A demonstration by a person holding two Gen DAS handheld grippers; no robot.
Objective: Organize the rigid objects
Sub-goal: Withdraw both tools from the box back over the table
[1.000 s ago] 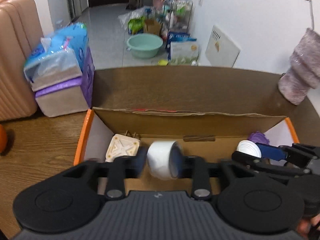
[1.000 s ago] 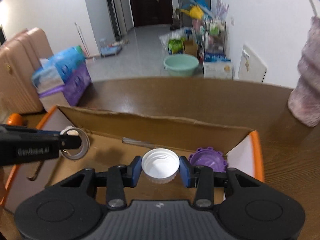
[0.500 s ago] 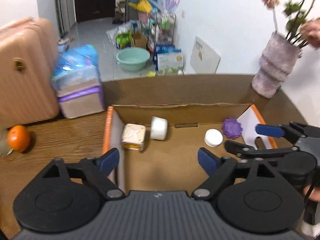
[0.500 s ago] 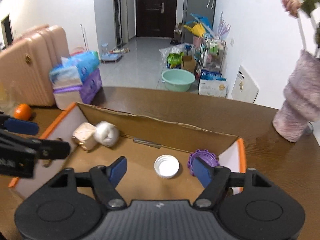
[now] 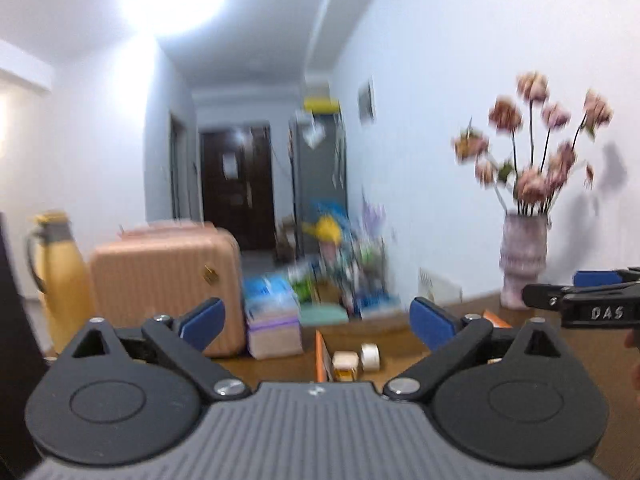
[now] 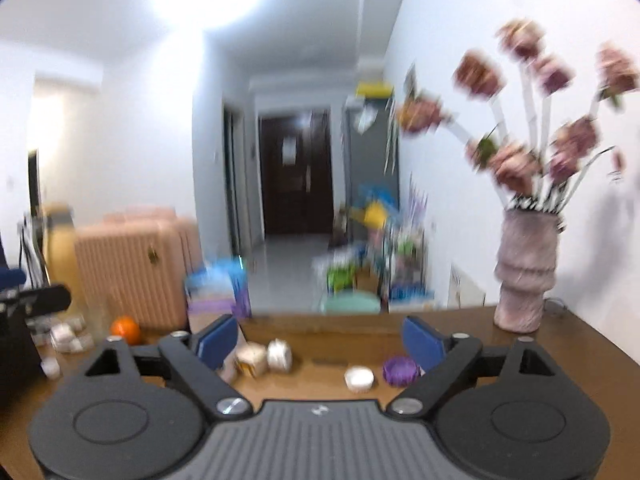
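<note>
Both views are blurred. My left gripper (image 5: 318, 322) is open and empty, raised well back from the cardboard box (image 5: 320, 354). In the box lie a cream block (image 5: 345, 361) and a white tape roll (image 5: 370, 355). My right gripper (image 6: 320, 340) is open and empty, also raised. Its view shows the cream block (image 6: 251, 359), the tape roll (image 6: 279, 354), a white cap (image 6: 359, 378) and a purple lid (image 6: 400, 370) in the box. The right gripper's fingers (image 5: 580, 300) show at the left view's right edge.
A vase of flowers (image 6: 524, 276) stands at the table's back right. An orange (image 6: 125, 330) and small jars (image 6: 64, 336) lie at the left. A tissue pack (image 5: 272, 320), a pink suitcase (image 5: 168, 276) and a yellow flask (image 5: 60, 276) stand behind.
Both grippers opened, leaving the tape roll and the white cap in the box, then pulled back and tilted up, so the room fills both views.
</note>
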